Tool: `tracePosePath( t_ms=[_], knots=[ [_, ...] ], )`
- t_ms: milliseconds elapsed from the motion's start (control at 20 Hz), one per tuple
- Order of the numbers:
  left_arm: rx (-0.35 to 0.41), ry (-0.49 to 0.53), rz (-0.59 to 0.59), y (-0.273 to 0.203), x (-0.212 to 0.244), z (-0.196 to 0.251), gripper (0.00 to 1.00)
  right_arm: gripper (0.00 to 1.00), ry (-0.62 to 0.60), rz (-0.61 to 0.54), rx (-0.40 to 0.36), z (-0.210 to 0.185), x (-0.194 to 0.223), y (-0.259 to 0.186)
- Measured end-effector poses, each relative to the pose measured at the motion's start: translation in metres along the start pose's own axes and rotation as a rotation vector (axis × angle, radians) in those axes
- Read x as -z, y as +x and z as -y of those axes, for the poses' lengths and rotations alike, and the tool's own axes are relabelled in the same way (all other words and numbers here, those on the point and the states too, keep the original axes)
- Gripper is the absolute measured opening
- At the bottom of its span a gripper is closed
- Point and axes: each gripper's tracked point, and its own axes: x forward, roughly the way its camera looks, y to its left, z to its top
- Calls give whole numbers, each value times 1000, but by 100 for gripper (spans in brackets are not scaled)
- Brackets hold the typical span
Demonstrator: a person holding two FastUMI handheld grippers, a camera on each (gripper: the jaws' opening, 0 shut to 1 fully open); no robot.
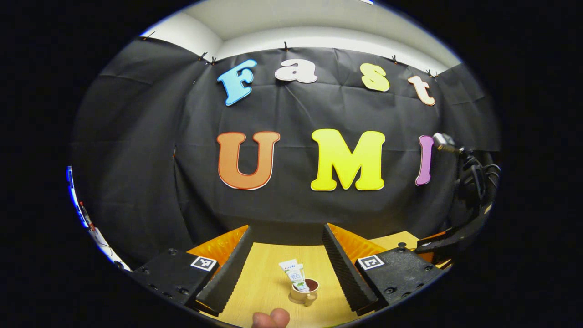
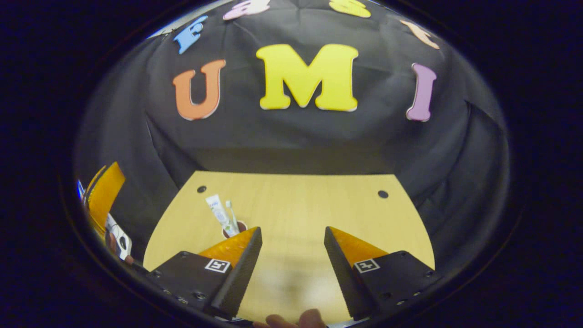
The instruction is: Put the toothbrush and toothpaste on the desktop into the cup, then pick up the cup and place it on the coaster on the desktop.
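A: Where do the task's things lie?

B: The cup [image 1: 306, 291] stands on the tabletop [image 1: 259, 282] at the bottom centre of the left gripper view, with the toothpaste [image 1: 295, 275] leaning out of it. In the right gripper view the toothbrush [image 2: 232, 214] stands in the cup beside the tube, at the lower left.

A: So how far along is it?

B: Both items are in the cup. I can't make out a coaster under the cup or anywhere on the tabletop, so whether the cup sits where the task wants it, I can't tell.

A: And the grippers?

B: The left hand-held gripper [image 1: 288, 269] has its fingers wide apart, framing the cup but clear of it. The right hand-held gripper [image 2: 291, 266] is likewise spread over bare wood, the cup partly behind its left finger.
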Motion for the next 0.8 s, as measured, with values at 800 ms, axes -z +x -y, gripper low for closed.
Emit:
tracePosePath(
  t_ms=[800],
  knots=[
    [23, -4, 36, -41, -37, 54, 96, 82, 17, 569, 97, 32, -73, -108]
  ],
)
